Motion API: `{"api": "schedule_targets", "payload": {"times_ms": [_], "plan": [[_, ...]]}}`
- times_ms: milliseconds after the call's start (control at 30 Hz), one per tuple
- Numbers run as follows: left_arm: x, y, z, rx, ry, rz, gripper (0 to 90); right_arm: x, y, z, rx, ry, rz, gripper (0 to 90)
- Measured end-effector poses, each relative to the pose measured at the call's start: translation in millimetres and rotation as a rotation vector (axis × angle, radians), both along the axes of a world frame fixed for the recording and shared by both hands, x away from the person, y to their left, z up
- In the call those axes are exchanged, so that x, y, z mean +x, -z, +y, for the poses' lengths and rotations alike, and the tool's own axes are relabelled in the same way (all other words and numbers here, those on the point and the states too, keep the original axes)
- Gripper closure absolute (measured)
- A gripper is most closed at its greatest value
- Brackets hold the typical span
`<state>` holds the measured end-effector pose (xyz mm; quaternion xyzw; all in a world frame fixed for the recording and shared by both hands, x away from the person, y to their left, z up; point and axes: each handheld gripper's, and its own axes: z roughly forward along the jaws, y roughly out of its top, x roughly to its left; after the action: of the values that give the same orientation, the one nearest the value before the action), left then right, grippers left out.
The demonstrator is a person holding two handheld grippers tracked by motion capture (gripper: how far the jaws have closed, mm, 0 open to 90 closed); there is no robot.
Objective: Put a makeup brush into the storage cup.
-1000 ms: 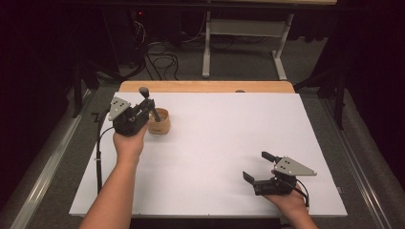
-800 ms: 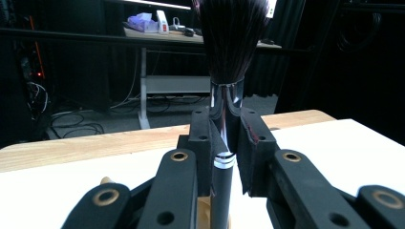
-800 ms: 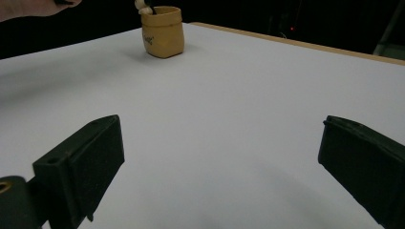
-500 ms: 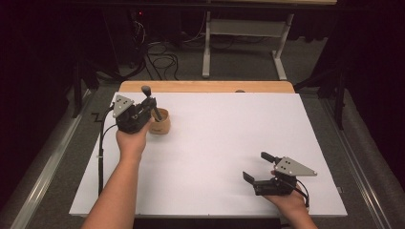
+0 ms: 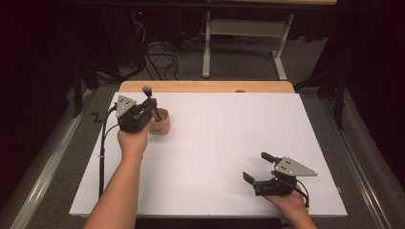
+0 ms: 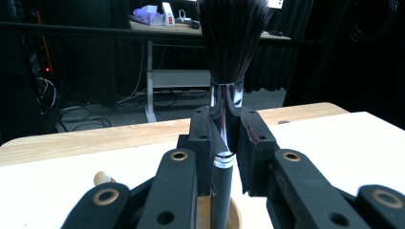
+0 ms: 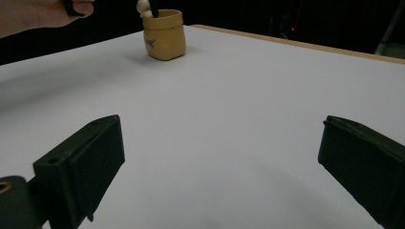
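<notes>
The left gripper (image 5: 149, 109) is raised at the far-left of the white table (image 5: 219, 143), jaws clamped on an upright makeup brush (image 6: 228, 71) whose handle dips into the small tan cup (image 5: 159, 121) — much as a second ago. The right gripper (image 5: 257, 167) rests near the front edge, jaws wide apart, unmoved.
</notes>
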<state>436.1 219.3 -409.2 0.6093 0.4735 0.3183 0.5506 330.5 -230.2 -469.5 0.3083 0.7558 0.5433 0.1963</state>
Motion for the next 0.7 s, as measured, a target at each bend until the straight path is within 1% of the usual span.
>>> {"api": "schedule_targets", "payload": {"times_ms": [300,500,567,633,700], "plan": [[1.3,7.8,-2.9,0.012,-0.008,0.007,77.9,-0.4,-0.7,-2.3,0.017,0.009,-0.001,0.4],[1.4,15.4,-2.8,0.02,-0.013,0.021,77.9,-0.2,-0.3,-1.9,0.012,0.006,-0.005,0.3],[1.5,17.4,-4.3,0.031,-0.013,0.025,77.8,-0.6,-0.1,-1.4,0.013,0.008,0.001,0.4],[1.3,18.6,-5.9,0.039,-0.011,0.017,77.8,-0.9,0.3,-1.0,0.011,0.008,0.002,0.4],[1.3,19.6,-6.9,0.038,-0.012,0.019,77.8,-0.8,0.6,-0.9,0.008,0.001,0.003,0.5]]}}
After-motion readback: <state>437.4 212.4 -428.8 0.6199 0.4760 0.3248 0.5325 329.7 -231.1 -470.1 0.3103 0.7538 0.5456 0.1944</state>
